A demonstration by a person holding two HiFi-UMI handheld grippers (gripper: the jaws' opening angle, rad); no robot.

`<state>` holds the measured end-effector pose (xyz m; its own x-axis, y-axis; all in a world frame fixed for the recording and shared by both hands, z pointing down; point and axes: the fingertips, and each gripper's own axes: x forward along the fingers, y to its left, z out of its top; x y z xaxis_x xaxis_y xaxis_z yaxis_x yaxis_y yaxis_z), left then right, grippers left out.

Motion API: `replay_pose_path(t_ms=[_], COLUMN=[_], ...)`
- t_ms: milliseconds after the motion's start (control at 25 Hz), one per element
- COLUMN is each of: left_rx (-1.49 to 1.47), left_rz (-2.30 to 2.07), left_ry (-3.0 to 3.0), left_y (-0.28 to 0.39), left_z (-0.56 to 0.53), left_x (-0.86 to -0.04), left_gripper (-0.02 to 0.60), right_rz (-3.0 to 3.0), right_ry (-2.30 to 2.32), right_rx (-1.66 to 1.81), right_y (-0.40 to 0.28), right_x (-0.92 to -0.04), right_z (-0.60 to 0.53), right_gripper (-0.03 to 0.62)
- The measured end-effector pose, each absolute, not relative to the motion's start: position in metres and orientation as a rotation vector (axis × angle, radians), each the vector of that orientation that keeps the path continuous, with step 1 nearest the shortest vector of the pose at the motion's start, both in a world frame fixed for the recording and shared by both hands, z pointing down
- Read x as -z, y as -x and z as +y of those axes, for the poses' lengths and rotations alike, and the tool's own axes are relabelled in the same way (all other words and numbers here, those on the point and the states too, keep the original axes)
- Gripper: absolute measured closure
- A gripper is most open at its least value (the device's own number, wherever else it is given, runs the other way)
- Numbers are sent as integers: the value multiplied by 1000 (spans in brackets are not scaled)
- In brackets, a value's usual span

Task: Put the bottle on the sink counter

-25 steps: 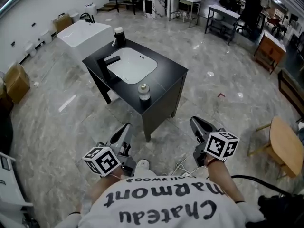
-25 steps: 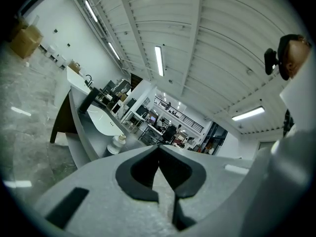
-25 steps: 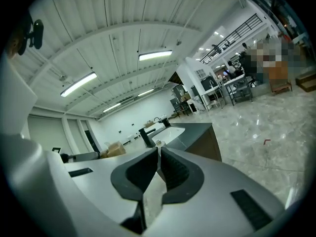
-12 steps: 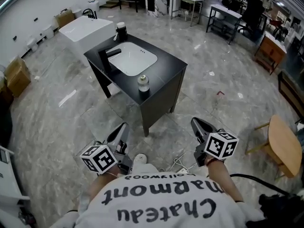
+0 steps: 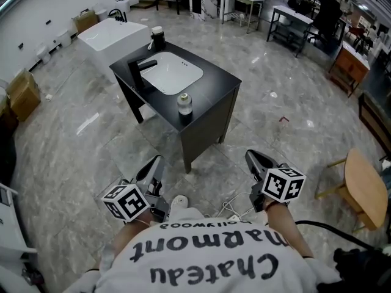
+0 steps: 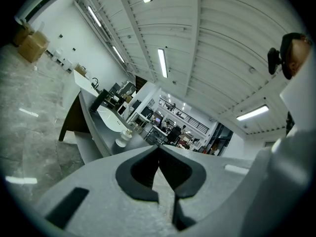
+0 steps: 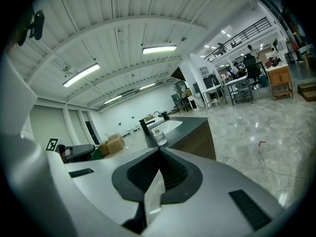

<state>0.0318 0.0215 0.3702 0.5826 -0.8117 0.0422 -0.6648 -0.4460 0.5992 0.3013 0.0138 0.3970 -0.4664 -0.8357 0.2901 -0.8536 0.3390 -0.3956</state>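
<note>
**A:** Where is the bottle [image 5: 184, 104] to be found?

**B:** It is seen upright on the black worktop [image 5: 217, 84], at the near edge, just on the near side of the white basin [image 5: 174, 73]. It is well apart from both tongs.

**A:** And how are the tongs held?

**B:** The left tongs [image 5: 157, 162] are closed tip to tip, and nothing is caught between them. The right tongs [image 5: 252, 157] are likewise brought fully together and empty. Both are carried low over the floor, close to the person.

**A:** What is asked of the step in hand, then?

**B:** The placing is judged to be done already, so little is called for. The tongs are best kept away from the worktop, so that the bottle is not knocked. As it is set so close to the edge, it could be tipped by any brush against the worktop. Were it to be handled again, a spot nearer the basin would be preferred.
</note>
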Motion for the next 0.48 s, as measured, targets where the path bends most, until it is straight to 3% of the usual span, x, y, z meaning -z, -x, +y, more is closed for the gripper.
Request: replay_pose_path(t_ms=[480], left_rx=[333], left_rz=[-1187], left_ry=[-2227], left_y=[-30], left_z=[19], left_x=[-372], left_gripper=[566], right_rz=[-2528], right_ry=[-1589], right_rx=[-793], right_y=[-302], right_x=[-404], right_z=[9], right_gripper=[580])
